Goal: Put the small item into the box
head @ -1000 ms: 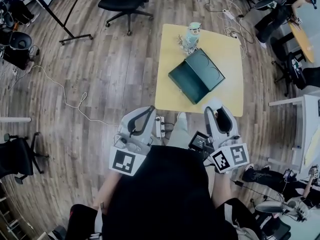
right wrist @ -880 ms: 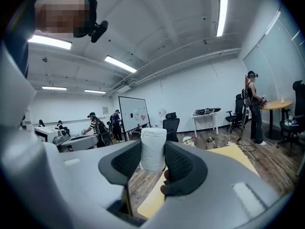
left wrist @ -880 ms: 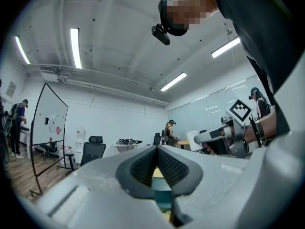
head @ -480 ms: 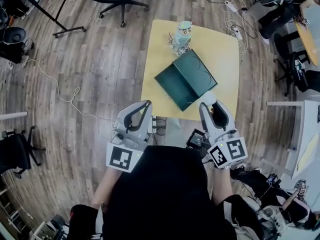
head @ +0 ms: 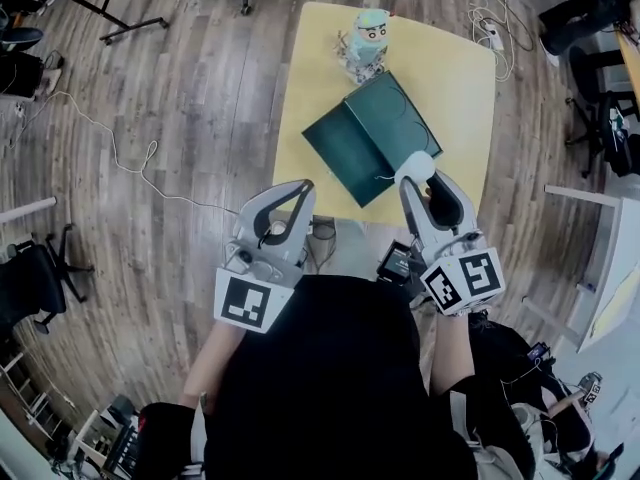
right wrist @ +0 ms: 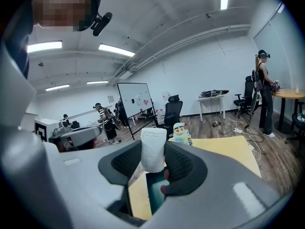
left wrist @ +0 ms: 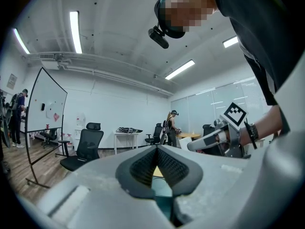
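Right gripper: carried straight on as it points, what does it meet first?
Likely the toy figurine at the table's far end, after passing over the open box; height is unclear.

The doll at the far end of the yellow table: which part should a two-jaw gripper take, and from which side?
Probably the doll by its wide round head, jaws closing on its two sides, coming from above: it stands upright with the open box close in front, blocking a low approach.

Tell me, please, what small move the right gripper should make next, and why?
Probably carry the right gripper forward and slightly left, over the open green box: it is shut on the white item, which in the head view sits only at the box's near edge.
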`<state>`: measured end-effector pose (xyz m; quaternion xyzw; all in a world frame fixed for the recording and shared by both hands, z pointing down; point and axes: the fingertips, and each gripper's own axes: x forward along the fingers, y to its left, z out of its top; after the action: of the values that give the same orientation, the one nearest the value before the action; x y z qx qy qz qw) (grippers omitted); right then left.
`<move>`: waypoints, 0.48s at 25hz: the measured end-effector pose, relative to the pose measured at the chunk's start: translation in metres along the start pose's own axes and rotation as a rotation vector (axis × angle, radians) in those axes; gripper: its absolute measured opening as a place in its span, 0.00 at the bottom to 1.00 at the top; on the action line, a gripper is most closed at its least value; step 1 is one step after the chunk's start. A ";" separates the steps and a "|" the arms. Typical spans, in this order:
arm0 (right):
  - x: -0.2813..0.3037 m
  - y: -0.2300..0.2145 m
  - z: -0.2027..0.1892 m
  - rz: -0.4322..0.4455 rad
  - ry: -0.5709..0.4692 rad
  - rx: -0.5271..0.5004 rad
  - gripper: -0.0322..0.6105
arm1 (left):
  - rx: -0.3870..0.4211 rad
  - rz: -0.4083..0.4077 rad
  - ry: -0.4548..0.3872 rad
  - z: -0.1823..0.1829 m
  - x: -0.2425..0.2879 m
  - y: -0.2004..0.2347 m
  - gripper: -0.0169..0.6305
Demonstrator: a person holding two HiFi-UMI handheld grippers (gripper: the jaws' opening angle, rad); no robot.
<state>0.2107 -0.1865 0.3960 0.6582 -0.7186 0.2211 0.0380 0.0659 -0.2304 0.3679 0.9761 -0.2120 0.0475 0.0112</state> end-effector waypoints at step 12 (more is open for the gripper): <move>0.021 -0.026 -0.030 0.029 0.089 0.066 0.30 | -0.009 -0.019 0.040 -0.021 0.032 -0.014 0.03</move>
<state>0.2261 -0.1959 0.4377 0.6380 -0.7181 0.2742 0.0448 0.0990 -0.2298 0.3924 0.9769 -0.2025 0.0658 0.0205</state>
